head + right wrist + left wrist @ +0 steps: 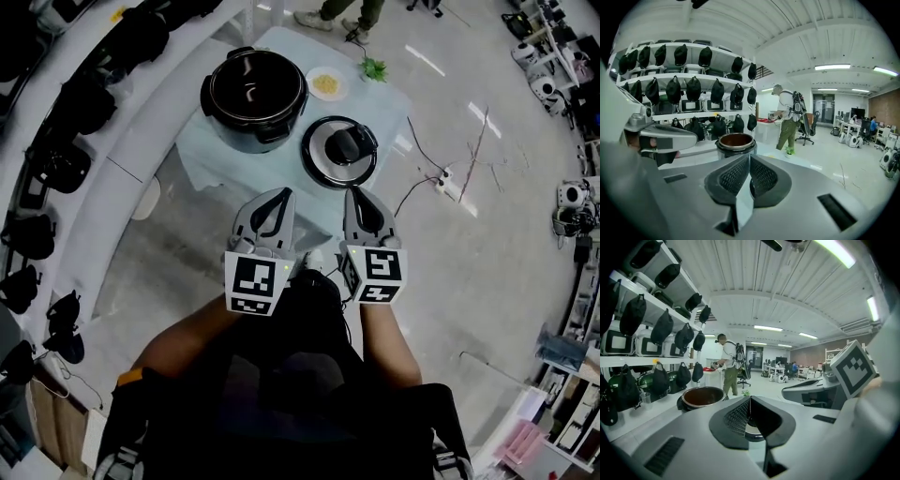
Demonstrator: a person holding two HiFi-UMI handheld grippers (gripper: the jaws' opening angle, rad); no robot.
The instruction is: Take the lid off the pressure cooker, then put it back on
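A table (389,105) draped in a pale blue cloth stands on the shiny floor ahead of the person. At its far left sits the pressure cooker (253,98). It is a round black body standing upright with its mouth facing straight up, uncovered, and the glossy dark inner pot shows inside a bright rim. One small tab juts from its far edge and a bulge from its near edge, so that line runs near to far.

The lid (339,152) lies flat on the cloth just to the right of the cooker and a little nearer, close to it but apart, top side up. It is a disc with a polished metal ring around a black centre. Its black handle reaches from the middle toward the far right rim.

On the near side of the table, the left gripper (279,202) and the right gripper (354,199) hover side by side with their noses toward the table. Each has its ribbed pads pressed together with nothing between them.

A small white dish (326,84) of yellow bits sits far right of the cooker. A tiny green plant (374,68) is beyond it.
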